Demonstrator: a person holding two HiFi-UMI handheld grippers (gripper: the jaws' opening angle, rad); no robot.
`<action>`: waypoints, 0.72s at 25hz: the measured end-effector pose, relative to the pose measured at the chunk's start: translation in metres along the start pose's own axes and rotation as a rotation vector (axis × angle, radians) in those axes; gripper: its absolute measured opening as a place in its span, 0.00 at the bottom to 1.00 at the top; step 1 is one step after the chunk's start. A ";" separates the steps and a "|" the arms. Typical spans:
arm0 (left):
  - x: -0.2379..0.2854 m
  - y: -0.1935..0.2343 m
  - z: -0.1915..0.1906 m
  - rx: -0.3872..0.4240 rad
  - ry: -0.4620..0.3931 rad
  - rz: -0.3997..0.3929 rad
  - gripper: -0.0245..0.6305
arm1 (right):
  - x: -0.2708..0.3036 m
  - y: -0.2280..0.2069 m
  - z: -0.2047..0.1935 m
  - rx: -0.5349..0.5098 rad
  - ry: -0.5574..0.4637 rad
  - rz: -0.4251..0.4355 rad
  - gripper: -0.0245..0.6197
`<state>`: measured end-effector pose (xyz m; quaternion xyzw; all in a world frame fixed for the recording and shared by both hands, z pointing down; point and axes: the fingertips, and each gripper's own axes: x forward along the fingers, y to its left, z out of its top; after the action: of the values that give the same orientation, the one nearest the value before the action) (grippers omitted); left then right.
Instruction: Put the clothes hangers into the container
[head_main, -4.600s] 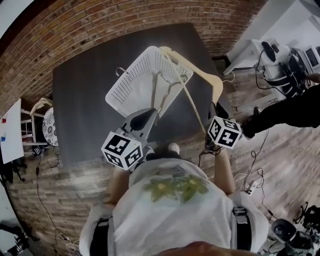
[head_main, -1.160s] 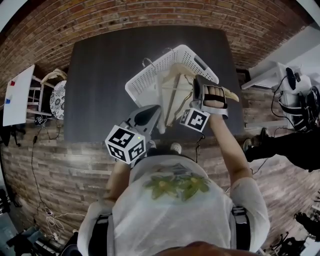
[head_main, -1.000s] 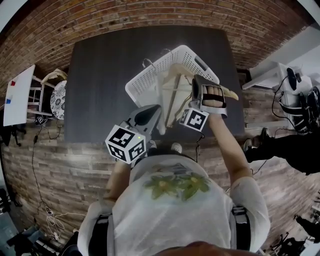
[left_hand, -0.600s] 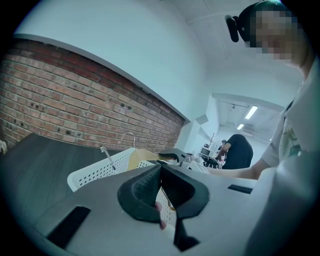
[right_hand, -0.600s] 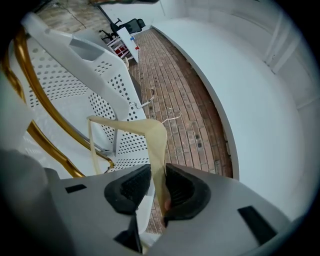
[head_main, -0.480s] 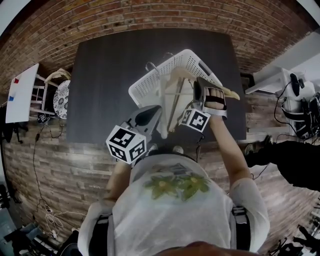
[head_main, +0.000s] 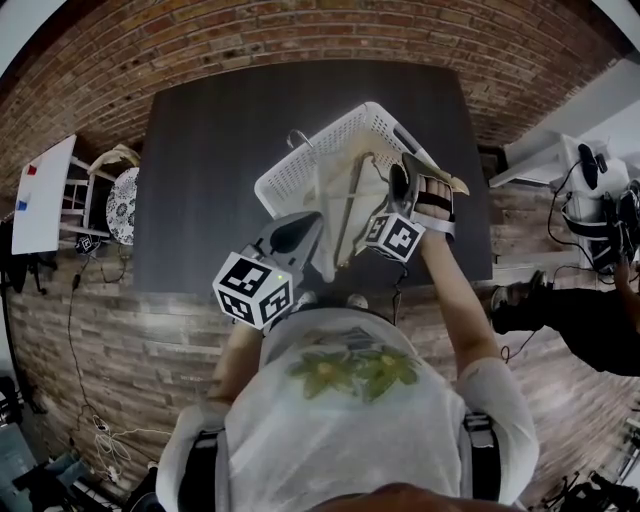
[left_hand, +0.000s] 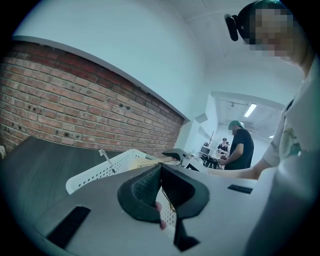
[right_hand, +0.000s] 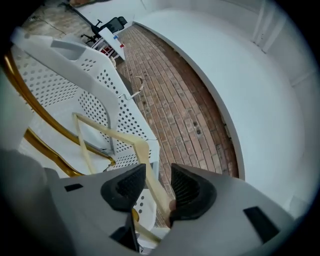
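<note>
A white perforated basket (head_main: 300, 175) lies tilted on the dark table (head_main: 210, 180). My left gripper (head_main: 300, 225) is shut on its near rim, and the basket wall (left_hand: 100, 172) shows between the left gripper's (left_hand: 160, 167) pads. A wooden hanger (head_main: 440, 182) lies in the basket, one end over the right rim. My right gripper (head_main: 400, 180) is beside that rim. Its jaws have just been opening, and the wooden hanger (right_hand: 107, 132) runs loose between them in the right gripper view (right_hand: 157, 170). Gold metal hangers (right_hand: 30, 107) lie inside the basket (right_hand: 95, 75).
A brick wall (head_main: 300, 40) runs along the table's far edge. A white chair (head_main: 120, 195) stands left of the table. Desks with equipment (head_main: 590, 170) are at the right. Another person (left_hand: 240, 145) stands in the background of the left gripper view.
My right gripper's jaws have opened off the wooden hanger, and the hanger has dropped a little further into the basket. The left gripper has kept its hold on the basket rim.
</note>
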<state>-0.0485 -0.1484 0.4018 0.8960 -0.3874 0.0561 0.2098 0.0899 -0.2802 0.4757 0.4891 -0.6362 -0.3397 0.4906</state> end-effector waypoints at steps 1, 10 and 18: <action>0.000 0.000 0.000 0.000 0.000 -0.002 0.08 | -0.002 -0.004 0.000 0.015 -0.007 -0.017 0.30; 0.006 -0.005 0.001 0.004 -0.003 -0.026 0.08 | -0.043 -0.047 0.012 0.420 -0.110 -0.022 0.15; 0.008 -0.014 -0.001 0.008 -0.005 -0.049 0.08 | -0.092 -0.020 0.050 1.024 -0.263 0.481 0.09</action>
<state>-0.0327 -0.1448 0.4000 0.9061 -0.3658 0.0500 0.2065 0.0517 -0.2008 0.4158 0.4594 -0.8683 0.0744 0.1717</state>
